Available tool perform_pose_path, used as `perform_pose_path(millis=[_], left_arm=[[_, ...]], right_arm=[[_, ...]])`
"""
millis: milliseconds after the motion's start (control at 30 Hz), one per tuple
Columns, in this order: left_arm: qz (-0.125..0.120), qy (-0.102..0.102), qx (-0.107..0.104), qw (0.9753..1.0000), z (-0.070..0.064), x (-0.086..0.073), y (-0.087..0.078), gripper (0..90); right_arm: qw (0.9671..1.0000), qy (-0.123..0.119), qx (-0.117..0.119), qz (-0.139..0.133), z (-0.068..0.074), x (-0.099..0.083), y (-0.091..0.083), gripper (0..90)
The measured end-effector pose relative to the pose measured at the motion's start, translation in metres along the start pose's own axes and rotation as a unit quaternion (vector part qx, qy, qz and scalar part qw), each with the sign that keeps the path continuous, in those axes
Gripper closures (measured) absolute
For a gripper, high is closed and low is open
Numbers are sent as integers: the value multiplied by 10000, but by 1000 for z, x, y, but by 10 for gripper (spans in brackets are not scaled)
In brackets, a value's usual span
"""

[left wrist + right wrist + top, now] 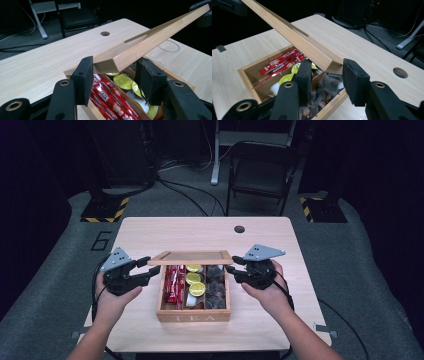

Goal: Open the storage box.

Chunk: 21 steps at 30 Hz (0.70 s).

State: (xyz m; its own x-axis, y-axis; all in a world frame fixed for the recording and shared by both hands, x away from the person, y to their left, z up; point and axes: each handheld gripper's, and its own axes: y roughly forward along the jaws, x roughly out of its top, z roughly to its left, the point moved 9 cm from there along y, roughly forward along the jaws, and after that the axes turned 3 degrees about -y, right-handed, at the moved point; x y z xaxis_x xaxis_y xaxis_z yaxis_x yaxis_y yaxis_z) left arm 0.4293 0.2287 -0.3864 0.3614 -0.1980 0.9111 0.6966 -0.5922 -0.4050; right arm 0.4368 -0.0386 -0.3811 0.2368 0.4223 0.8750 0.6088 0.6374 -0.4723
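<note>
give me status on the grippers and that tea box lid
Left gripper and right gripper open, jaws straddling the lid's two front corners. Lid half raised over the tea box, compartments full. Nothing in the way.

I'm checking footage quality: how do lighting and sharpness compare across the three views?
High view: table evenly lit, surroundings dark, tea box a little soft. Left gripper view: lid fairly crisp, near jaws softer. Right gripper view: red sachets bright, jaws slightly blurred, background dim.

One wooden tea box (192,315), one raised lid (192,257), three compartments, two grippers, one table (150,232), one chair (261,170)
</note>
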Motion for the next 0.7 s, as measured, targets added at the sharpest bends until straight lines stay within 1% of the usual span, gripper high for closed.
perform_pose_path(millis=[33,133,233,333,367,467,500,600,700], left_arm=[[18,-9,-4,10000,1,2,0,497],[38,-60,7,10000,5,7,3,505],[21,-103,79,9999,9,13,6,507],[45,-22,143,9999,10,19,8,510],[60,-18,161,9999,11,21,8,512],[38,-61,138,9999,12,22,9,512],[14,-116,122,9999,14,23,10,511],[34,-117,114,9999,14,25,10,513],[39,-95,137,9999,15,27,11,515]], right_arm=[[10000,-12,-29,1,-3,4,1,595],[10000,13,-62,16,-5,7,2,596],[9999,40,-100,-38,-11,13,4,600],[9999,103,-101,-63,-14,17,5,600],[9998,68,-129,-132,-16,20,6,600],[9998,72,-122,-148,-18,22,7,599],[9997,180,-119,-130,-18,22,7,599],[9997,168,-111,-149,-20,24,7,599],[9996,213,-125,-141,-21,25,8,599]])
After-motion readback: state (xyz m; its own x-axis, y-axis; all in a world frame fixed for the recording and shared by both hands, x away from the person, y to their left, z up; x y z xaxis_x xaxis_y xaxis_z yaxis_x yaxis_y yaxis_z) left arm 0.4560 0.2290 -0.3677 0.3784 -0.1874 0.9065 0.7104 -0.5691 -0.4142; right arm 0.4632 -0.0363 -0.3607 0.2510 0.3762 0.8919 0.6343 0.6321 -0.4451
